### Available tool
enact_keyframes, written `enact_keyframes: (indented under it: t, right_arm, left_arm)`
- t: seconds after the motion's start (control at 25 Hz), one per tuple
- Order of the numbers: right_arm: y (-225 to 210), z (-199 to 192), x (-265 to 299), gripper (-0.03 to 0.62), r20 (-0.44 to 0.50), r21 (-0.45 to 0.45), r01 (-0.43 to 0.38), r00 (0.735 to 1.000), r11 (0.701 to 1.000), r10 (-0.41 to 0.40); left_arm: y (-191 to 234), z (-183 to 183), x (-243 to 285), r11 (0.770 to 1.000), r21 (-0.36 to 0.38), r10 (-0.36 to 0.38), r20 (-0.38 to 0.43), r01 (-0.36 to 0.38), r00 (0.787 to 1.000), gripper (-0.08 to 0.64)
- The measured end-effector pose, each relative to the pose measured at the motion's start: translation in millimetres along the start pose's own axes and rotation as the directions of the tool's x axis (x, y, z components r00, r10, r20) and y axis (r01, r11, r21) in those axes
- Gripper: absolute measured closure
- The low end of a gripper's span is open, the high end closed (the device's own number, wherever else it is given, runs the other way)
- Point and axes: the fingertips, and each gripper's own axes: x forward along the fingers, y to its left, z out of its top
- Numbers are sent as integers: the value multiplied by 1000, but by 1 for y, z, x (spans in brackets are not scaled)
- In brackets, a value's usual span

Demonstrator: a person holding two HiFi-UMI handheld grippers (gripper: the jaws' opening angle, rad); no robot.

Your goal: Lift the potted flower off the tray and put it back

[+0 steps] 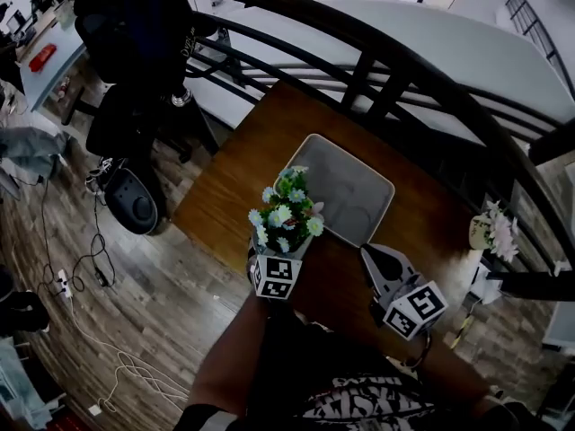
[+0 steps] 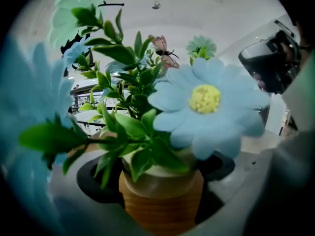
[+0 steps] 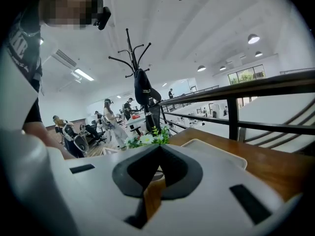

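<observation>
the left gripper [image 2: 158, 180] has its jaws pinched on the pot of the potted flower [image 1: 286, 209], which stands upright at the near-left edge of the tray [image 1: 364, 196]. the tray lies ahead and to the right on the counter [image 1: 238, 182]. the right gripper [image 3: 157, 156] is beside it with jaws pressed together, empty.

Left claw [image 1: 272, 251], right claw [image 1: 368, 253]: pale grey, black-padded.
</observation>
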Motion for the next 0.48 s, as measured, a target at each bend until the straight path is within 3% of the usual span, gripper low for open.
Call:
enact_keyframes:
  t: [0.2,0.48]
  right_arm:
    - [-26,16,10,601,35,24,64,997,998,-65]
    - [-56,17,13,601,48,78,193,979,978,-197]
  left_arm:
    - [-4,31,49,997,28,-75,0,75,997,94]
    - [-5,41,110,978,94,-180,-49,184,982,94]
